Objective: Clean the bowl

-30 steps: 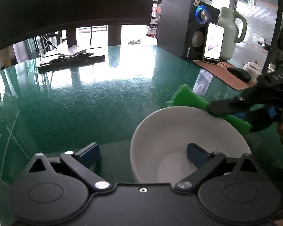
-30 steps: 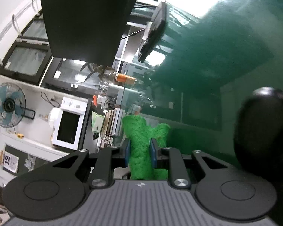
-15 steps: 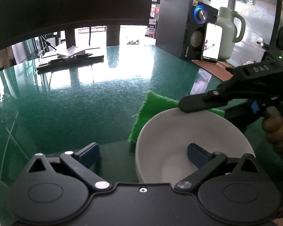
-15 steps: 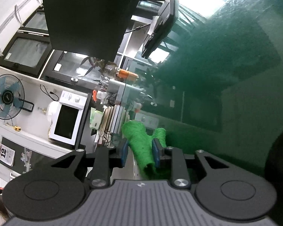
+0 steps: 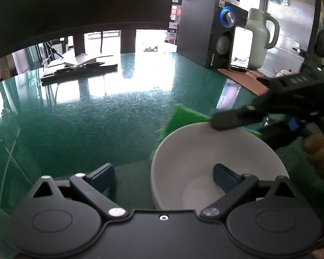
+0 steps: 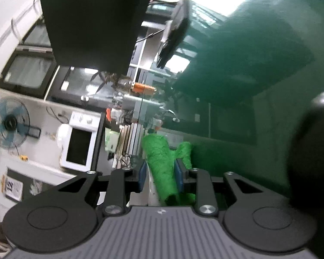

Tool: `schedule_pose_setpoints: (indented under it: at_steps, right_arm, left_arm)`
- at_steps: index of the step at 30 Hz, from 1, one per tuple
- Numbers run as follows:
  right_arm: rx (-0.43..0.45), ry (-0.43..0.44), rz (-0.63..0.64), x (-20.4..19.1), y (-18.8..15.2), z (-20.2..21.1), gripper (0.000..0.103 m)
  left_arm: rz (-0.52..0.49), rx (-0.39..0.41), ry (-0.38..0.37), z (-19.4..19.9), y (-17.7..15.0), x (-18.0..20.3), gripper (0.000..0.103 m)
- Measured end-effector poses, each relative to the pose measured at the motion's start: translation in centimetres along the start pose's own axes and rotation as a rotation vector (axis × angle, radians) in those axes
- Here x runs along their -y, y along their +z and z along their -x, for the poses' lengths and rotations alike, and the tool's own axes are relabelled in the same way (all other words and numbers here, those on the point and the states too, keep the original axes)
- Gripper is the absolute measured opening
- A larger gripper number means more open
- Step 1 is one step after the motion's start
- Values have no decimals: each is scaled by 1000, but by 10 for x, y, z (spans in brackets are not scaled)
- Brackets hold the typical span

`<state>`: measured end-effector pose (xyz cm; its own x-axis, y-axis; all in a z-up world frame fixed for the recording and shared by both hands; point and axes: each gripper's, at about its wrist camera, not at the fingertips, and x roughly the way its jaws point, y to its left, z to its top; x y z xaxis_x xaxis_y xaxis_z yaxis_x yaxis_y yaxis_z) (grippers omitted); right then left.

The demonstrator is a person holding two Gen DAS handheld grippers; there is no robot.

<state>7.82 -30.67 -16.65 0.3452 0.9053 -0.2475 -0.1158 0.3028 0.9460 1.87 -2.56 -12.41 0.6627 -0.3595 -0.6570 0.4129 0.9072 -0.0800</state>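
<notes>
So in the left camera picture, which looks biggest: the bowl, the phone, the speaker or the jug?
1. bowl, though it is nearest the camera
2. speaker
3. jug
4. phone

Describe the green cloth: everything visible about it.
The green cloth is bright green with a fuzzy, scouring-pad-like texture. The right tongs are shut on it, bunching it into a fold between the blue pads. In the left wrist view it hangs behind the far rim of the white bowl; whether it touches the green table cannot be told.
</notes>
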Motion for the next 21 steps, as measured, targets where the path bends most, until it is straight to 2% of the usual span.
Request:
schedule_pose_setpoints:
  at_steps: [4,12,18,21]
  right_arm:
    - [-17,6,7,-2,3,-6,29]
    - [17,-2,-48,7,-16,31,29]
    - [46,9,-9,3,-6,12,31]
    - [106,32,-11,2,4,1,31]
  left_arm:
    - [3,0,1,0,0,-1,98]
    - [-1,4,-2,-2,2,-2,98]
    - [2,7,2,-3,3,-6,98]
    - [13,11,12,-3,3,-11,98]
